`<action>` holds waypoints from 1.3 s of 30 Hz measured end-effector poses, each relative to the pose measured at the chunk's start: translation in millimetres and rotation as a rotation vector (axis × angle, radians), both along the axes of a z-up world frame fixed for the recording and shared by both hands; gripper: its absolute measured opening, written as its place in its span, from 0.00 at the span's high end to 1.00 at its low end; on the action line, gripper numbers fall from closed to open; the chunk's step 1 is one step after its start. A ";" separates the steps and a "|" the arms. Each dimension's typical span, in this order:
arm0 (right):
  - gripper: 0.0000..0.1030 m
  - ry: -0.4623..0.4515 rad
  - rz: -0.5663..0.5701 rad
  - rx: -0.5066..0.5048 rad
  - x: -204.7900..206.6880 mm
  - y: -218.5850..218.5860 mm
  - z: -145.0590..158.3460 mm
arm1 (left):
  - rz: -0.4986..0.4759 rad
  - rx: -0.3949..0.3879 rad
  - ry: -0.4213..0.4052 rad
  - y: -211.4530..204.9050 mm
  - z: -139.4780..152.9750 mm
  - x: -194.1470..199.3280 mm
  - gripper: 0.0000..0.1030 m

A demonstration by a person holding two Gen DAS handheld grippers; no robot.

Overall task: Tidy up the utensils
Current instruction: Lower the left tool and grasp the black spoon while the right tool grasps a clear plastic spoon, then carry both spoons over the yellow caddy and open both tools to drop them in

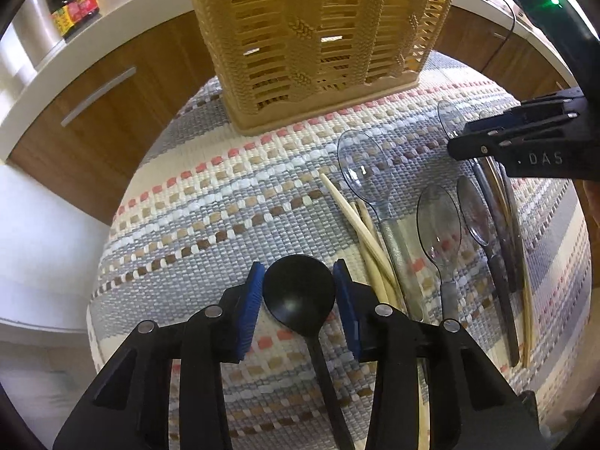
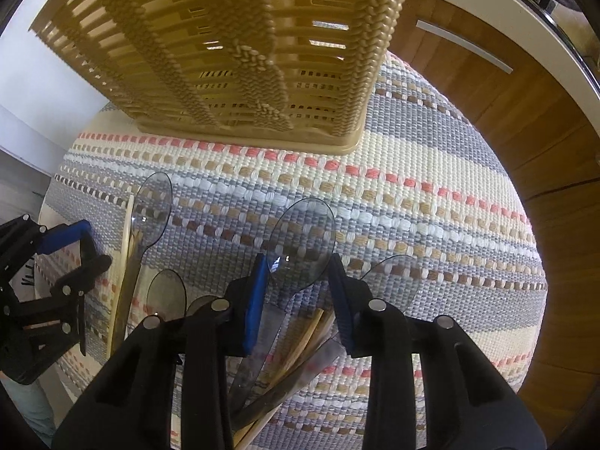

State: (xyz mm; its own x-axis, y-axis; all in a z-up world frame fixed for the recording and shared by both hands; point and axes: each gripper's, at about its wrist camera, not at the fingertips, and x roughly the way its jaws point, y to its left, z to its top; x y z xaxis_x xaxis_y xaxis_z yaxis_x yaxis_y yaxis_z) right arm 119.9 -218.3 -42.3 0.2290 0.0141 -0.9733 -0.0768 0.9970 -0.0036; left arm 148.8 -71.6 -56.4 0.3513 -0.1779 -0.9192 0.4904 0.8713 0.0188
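Observation:
A tan slotted utensil basket (image 1: 318,37) stands at the far side of a woven striped mat (image 1: 210,202); it also shows in the right wrist view (image 2: 232,52). My left gripper (image 1: 298,292) is open, its blue pads either side of a black spoon (image 1: 300,292) lying on the mat. My right gripper (image 2: 298,292) is open around the bowl of a clear plastic spoon (image 2: 303,243). Several clear spoons (image 1: 362,172) and pale chopsticks (image 1: 356,221) lie in a loose pile to the right. The right gripper's body (image 1: 525,138) hovers over that pile.
Wooden cabinet fronts with metal handles (image 1: 97,95) run behind the mat under a white countertop (image 1: 123,7). Sauce bottles (image 1: 73,0) stand on it at the left. The left gripper (image 2: 63,243) shows at the left edge of the right wrist view.

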 end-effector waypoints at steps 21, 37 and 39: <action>0.72 -0.853 0.149 0.123 -81.0 12.3 194.4 | 0.097 -0.354 -0.664 23.7 198.4 -15.6 0.66; 0.71 -1.062 -0.063 -0.183 -5.8 -14.6 190.4 | 0.254 -0.289 -0.984 -21.5 173.7 59.9 0.65; 0.71 -1.040 -0.056 -0.187 1.7 -14.8 180.9 | 0.258 -0.287 -0.981 -21.2 165.0 63.1 0.65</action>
